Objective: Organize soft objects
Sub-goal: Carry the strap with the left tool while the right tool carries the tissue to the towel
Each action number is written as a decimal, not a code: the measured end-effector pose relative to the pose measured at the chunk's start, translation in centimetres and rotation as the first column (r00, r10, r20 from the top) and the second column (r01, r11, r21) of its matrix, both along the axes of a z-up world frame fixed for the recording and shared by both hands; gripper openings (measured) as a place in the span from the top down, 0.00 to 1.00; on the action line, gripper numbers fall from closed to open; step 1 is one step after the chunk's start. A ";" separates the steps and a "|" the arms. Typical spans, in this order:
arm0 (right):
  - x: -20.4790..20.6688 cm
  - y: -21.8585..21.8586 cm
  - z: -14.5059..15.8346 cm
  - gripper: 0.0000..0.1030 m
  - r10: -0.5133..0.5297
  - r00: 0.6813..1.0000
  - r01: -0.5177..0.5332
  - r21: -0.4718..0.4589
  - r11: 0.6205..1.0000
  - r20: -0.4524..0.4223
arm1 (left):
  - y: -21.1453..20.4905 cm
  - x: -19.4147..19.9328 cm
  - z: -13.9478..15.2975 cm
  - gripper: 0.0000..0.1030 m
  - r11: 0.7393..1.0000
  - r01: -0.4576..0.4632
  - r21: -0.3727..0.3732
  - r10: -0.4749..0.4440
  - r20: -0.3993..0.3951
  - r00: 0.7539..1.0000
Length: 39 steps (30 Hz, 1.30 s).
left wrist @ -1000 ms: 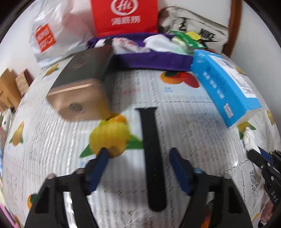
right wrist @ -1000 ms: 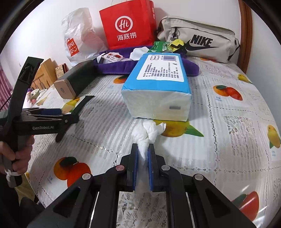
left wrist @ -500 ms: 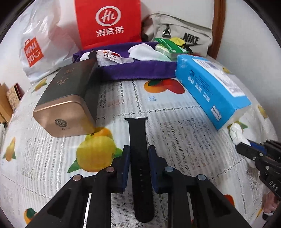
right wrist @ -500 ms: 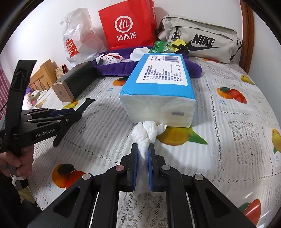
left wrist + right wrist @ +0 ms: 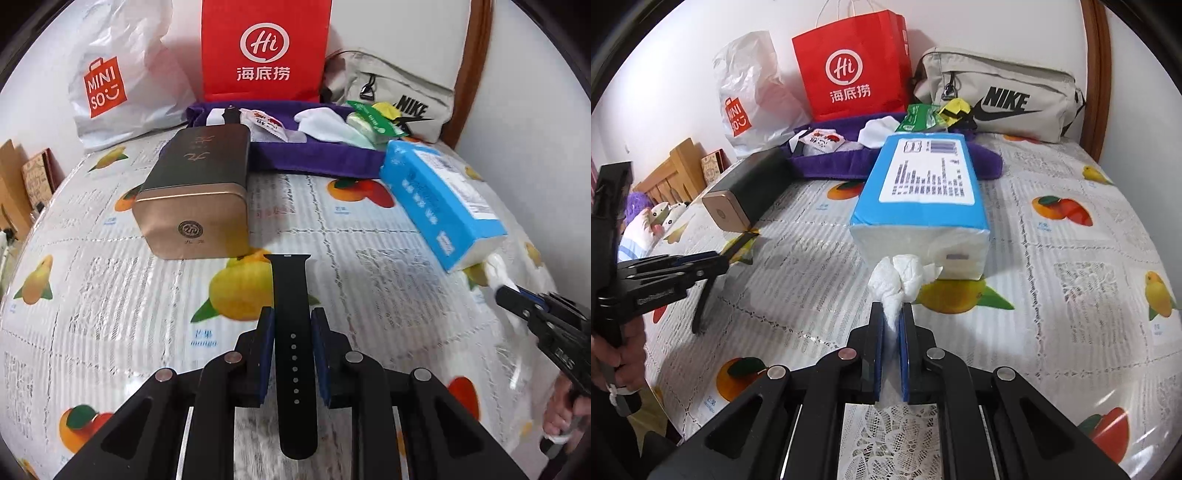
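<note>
A black watch strap [image 5: 293, 332] runs lengthwise between the blue pads of my left gripper [image 5: 293, 315], which is shut on it and holds it just off the fruit-print cloth. From the right wrist view the same strap [image 5: 705, 310] hangs down from that gripper [image 5: 726, 260]. My right gripper [image 5: 891, 312] is shut on a crumpled white tissue [image 5: 899, 278] in front of the blue tissue pack [image 5: 919, 192]. A purple cloth tray [image 5: 317, 155] at the back holds several small soft items.
A gold-ended dark tin [image 5: 195, 192] lies left of centre. Behind the tray stand a red paper bag [image 5: 264, 50], a white Miniso bag [image 5: 122, 81] and a beige Nike pouch [image 5: 997, 96]. A wooden headboard [image 5: 1091, 74] rises at the right; a hand [image 5: 622, 354] grips the left tool.
My left gripper went from wide open around the strap to shut on it, then lifted it slightly and drew back. The right gripper stayed shut on the tissue, hardly moving.
</note>
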State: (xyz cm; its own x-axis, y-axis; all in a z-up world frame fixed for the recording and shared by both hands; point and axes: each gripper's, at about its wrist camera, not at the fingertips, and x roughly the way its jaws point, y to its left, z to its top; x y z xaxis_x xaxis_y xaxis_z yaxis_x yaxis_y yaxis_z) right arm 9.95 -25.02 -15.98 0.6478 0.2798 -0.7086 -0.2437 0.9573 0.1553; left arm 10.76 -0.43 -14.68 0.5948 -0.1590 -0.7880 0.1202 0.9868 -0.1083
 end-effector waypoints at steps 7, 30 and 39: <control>-0.2 0.0 1.5 0.93 -0.009 1.000 0.009 -0.012 1.000 0.010 | 1.8 -1.2 1.7 0.81 0.999 -0.031 -0.022 0.032 0.022 0.999; 2.7 -0.6 6.5 0.93 0.018 0.997 -0.020 0.023 1.000 0.068 | 5.5 1.2 7.5 0.81 0.990 -0.139 -0.003 0.139 0.105 0.985; 6.4 0.4 8.7 0.93 0.037 0.995 -0.039 0.019 0.999 0.095 | 5.4 5.1 8.7 0.81 0.992 -0.128 -0.001 0.128 0.102 0.987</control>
